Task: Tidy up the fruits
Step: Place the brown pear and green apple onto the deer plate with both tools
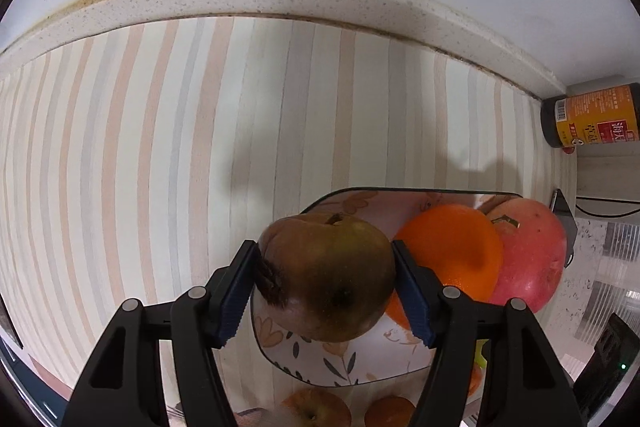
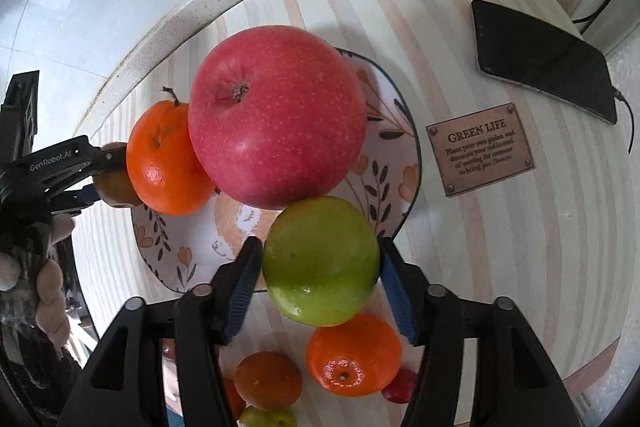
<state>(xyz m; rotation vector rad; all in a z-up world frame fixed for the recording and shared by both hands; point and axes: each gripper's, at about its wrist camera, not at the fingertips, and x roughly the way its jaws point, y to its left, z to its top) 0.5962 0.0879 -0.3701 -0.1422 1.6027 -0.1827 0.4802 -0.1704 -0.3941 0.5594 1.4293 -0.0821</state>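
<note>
1. Plate (image 2: pixel 404 187) already carries a red apple (image 2: pixel 276 119) and an orange (image 2: pixel 168 159), packed tight, so room is short.
2. Your left gripper (image 1: pixel 324 287) is clamped on a brown fruit (image 1: pixel 326 275) above the plate's near edge; its soft, wrinkled side could tear under pressure.
3. Your right gripper (image 2: pixel 320 279) is clamped on a green apple (image 2: pixel 320 261) touching the red apple; push further and you risk rolling fruit off.

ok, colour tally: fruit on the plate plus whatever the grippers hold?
Red: 1, large red apple on floral ceramic plate
Orange: 1, round orange mandarin on plate
Green: 1, smooth green apple in right gripper
Brown: 1, wrinkled brown fruit in left gripper
Total: 4
</note>
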